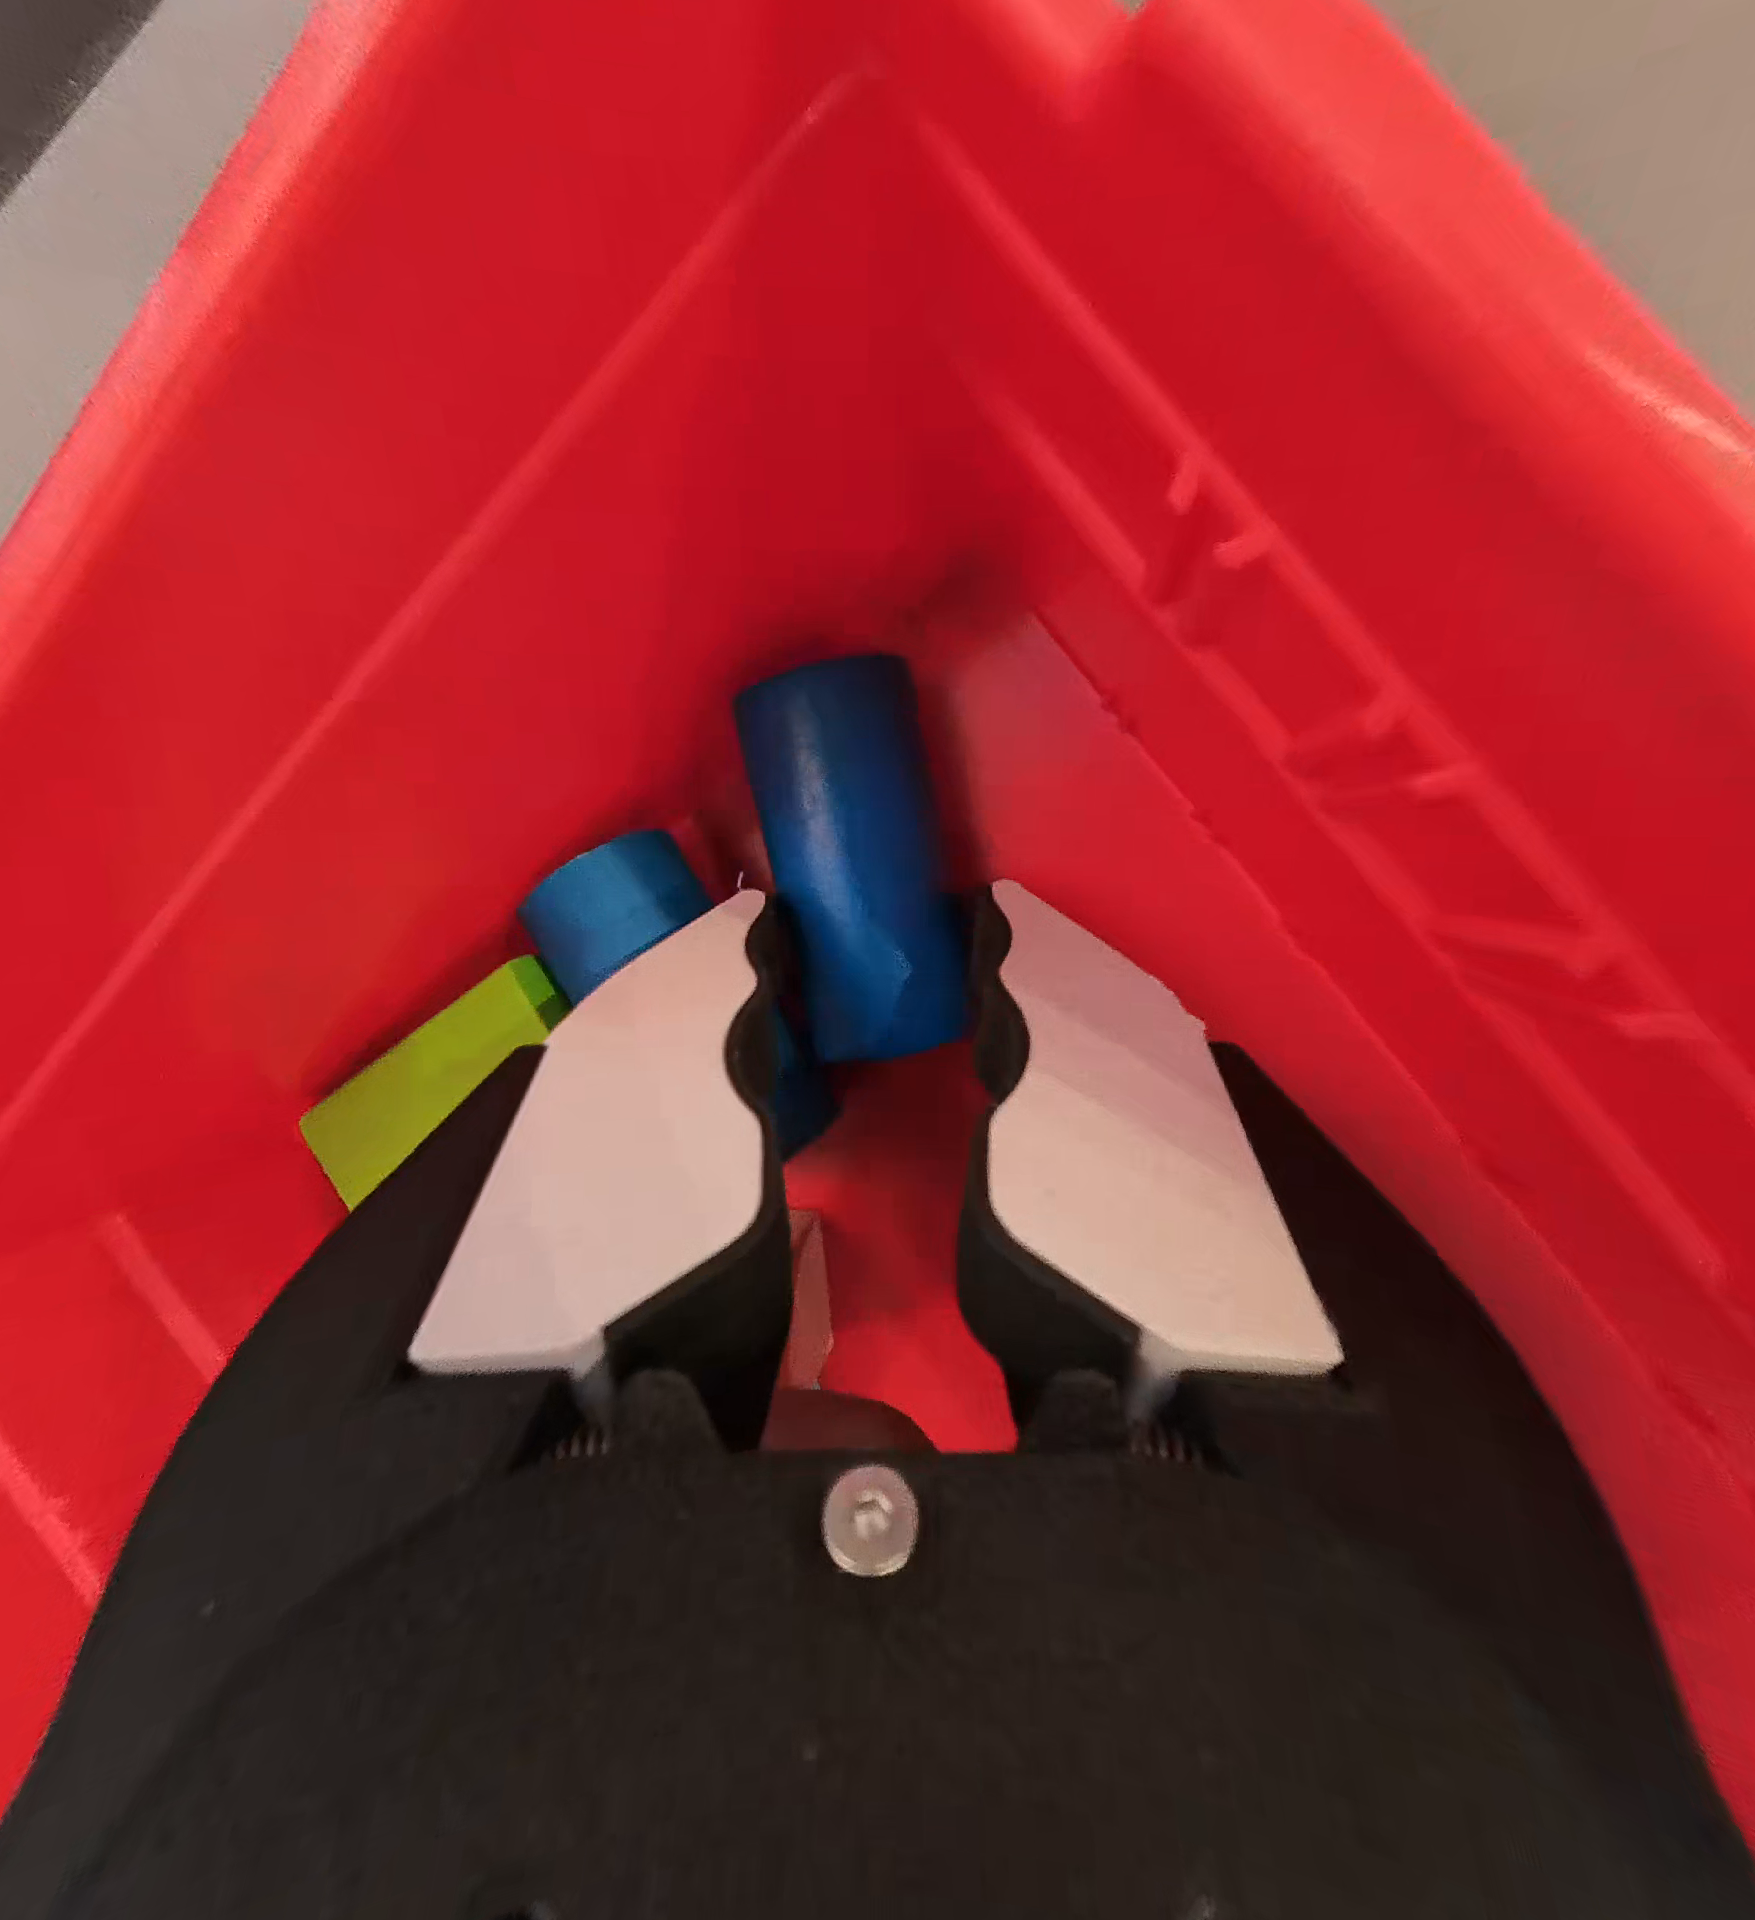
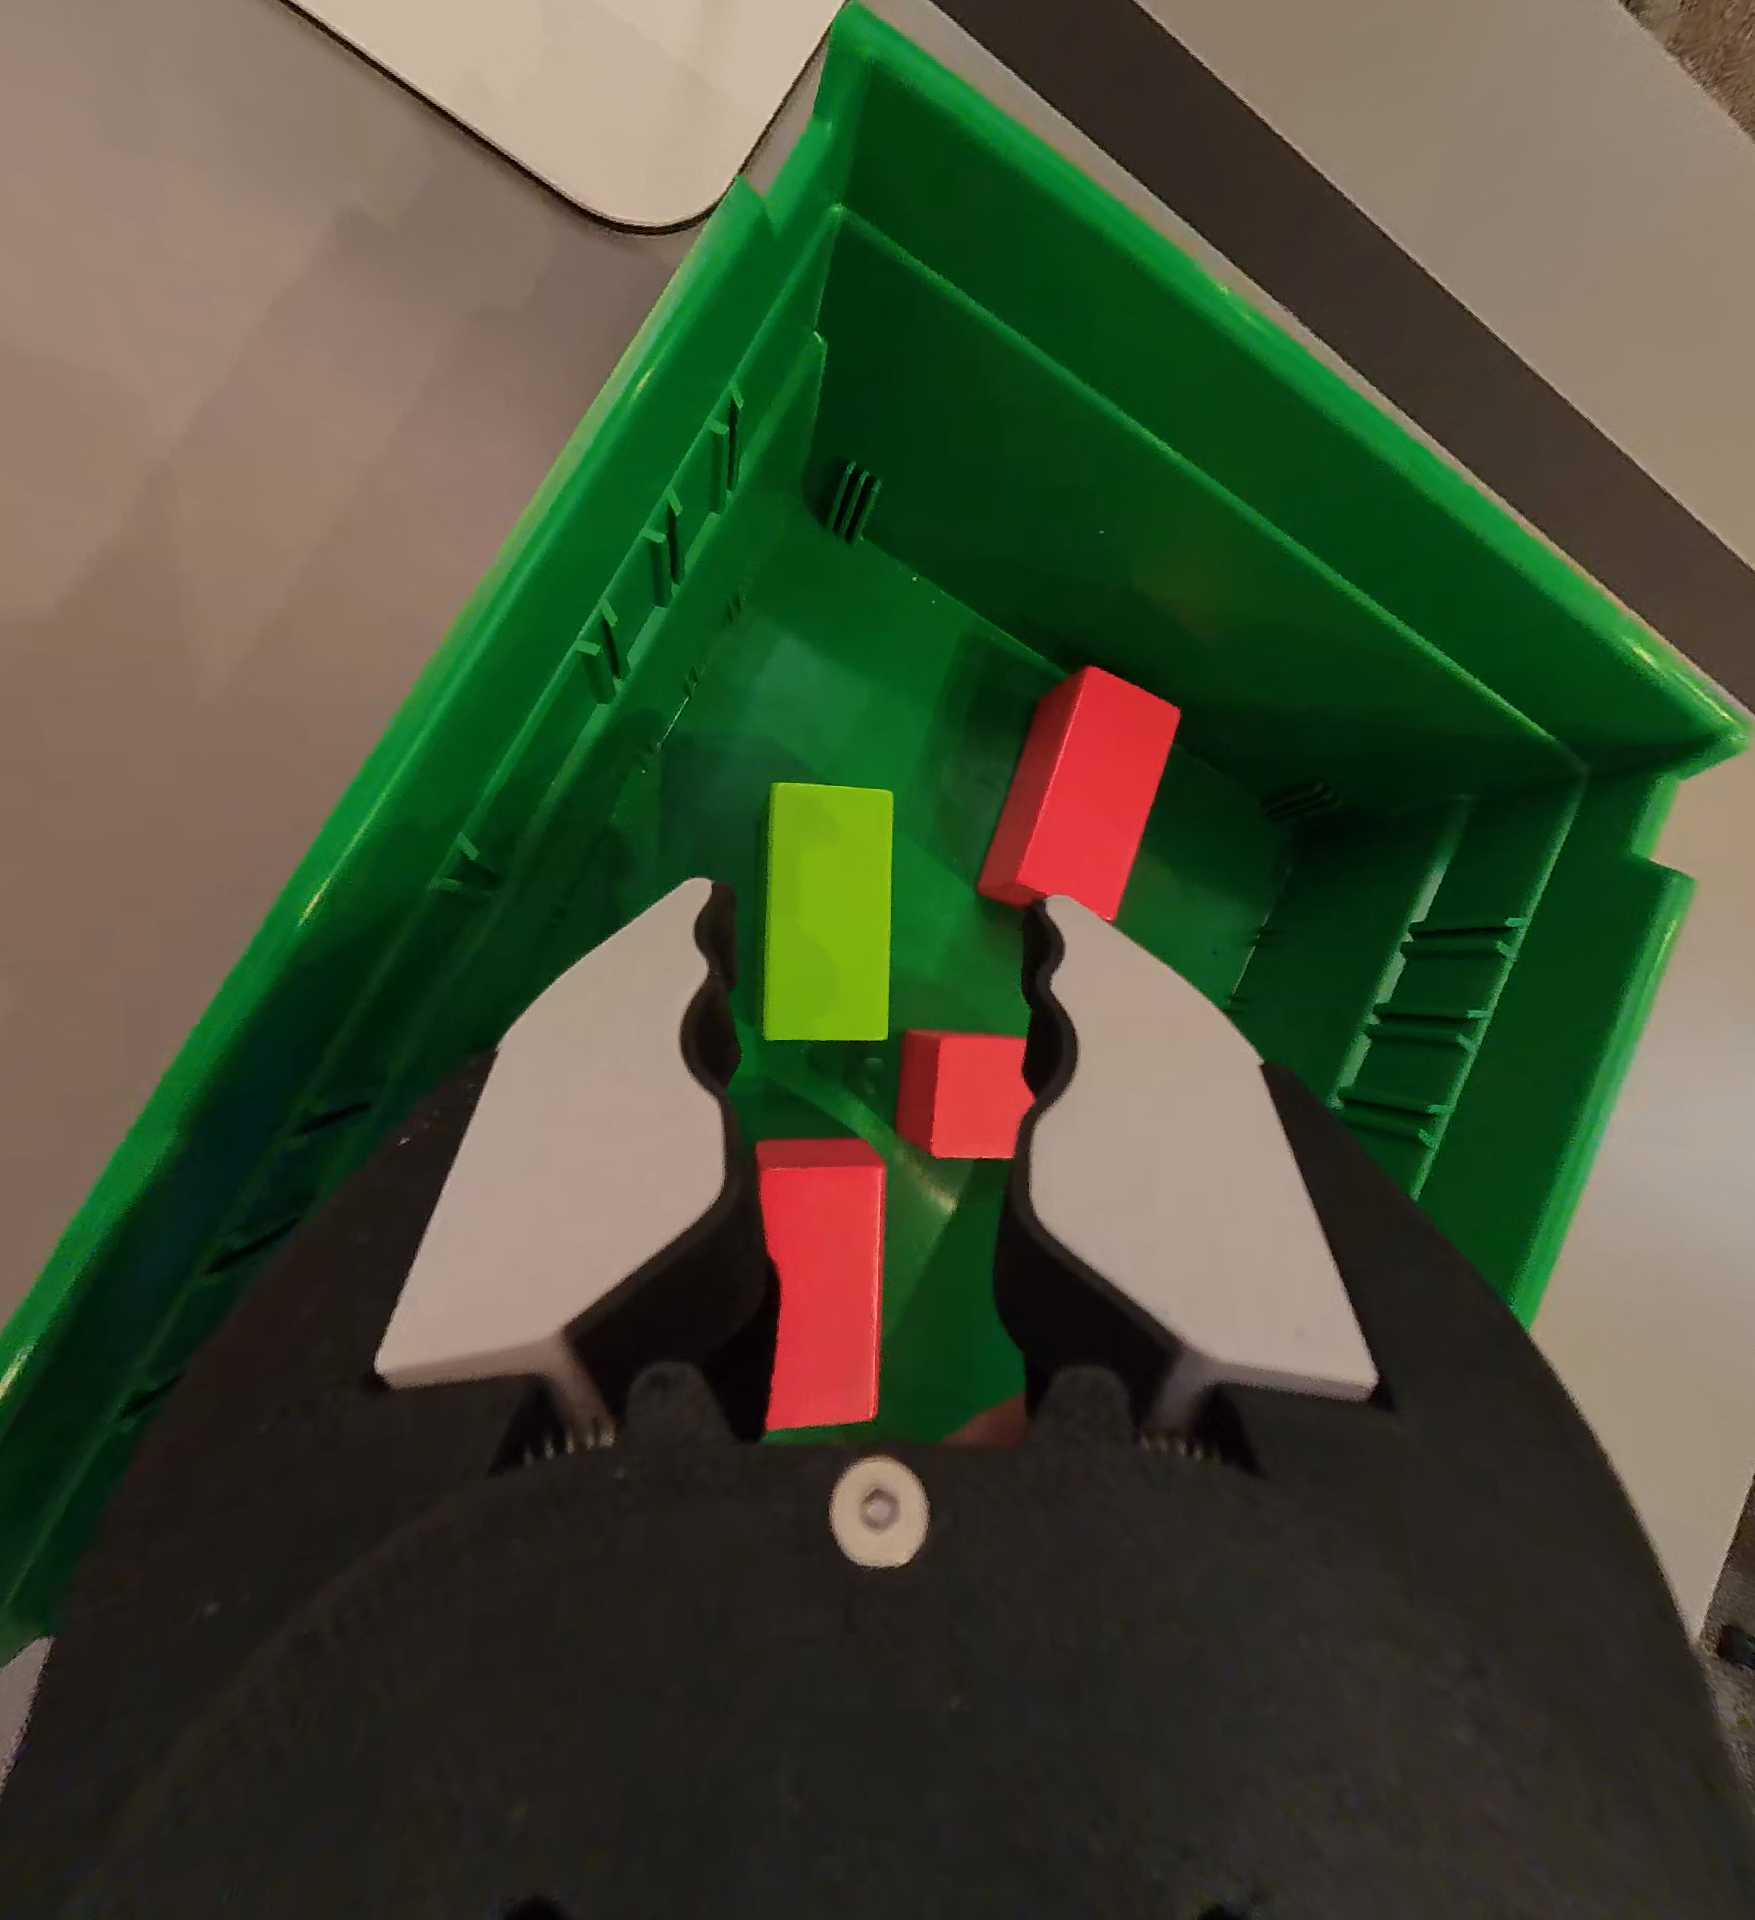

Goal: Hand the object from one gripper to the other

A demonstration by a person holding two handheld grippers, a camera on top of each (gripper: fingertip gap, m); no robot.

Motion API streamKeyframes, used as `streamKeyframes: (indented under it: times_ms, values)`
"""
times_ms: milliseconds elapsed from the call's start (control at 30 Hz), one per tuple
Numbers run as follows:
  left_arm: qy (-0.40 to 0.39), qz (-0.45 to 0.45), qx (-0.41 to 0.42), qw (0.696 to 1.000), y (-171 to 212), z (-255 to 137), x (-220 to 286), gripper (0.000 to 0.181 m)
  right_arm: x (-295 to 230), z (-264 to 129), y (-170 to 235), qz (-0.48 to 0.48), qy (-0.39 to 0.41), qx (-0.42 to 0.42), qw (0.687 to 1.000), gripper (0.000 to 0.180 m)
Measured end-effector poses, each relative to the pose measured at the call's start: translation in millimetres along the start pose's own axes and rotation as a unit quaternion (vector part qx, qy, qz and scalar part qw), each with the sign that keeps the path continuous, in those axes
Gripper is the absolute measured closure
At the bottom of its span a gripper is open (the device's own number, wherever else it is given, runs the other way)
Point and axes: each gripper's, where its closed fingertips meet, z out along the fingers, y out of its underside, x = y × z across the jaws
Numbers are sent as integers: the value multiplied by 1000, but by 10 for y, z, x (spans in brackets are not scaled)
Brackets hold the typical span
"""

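In the left wrist view my left gripper [image 1: 878, 909] is down inside a red bin [image 1: 437, 520], near its far corner. Its fingers are closed on the sides of a dark blue cylinder [image 1: 842, 831] that points up towards the corner. A lighter blue cylinder [image 1: 613, 914] and a lime green block [image 1: 426, 1081] lie to the left, partly hidden by the left finger. In the right wrist view my right gripper [image 2: 878, 904] is open and empty above a green bin [image 2: 1112, 416]. A lime block [image 2: 829, 914] and three red blocks [image 2: 1081, 795] [image 2: 961, 1096] [image 2: 823, 1278] lie on the bin floor below it.
The red bin's walls stand close on both sides of the left gripper. The green bin stands on a grey table [image 2: 229, 468] near the table's dark edge [image 2: 1475, 364]. A white rounded board [image 2: 561, 94] lies beyond the bin at the upper left.
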Motion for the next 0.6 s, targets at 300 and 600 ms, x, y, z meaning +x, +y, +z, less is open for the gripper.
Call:
streamKeyframes:
  times_ms: [300, 600]
  values:
    - [97, -39, 178, 978, -215, -576, 134, 147, -4, -634, -518, -57, 31, 113, 991, 128]
    - [340, 17, 501, 795, -632, -2645, 1157, 148, -1954, -2048, -1504, -39, -374, 415, 829, 128]
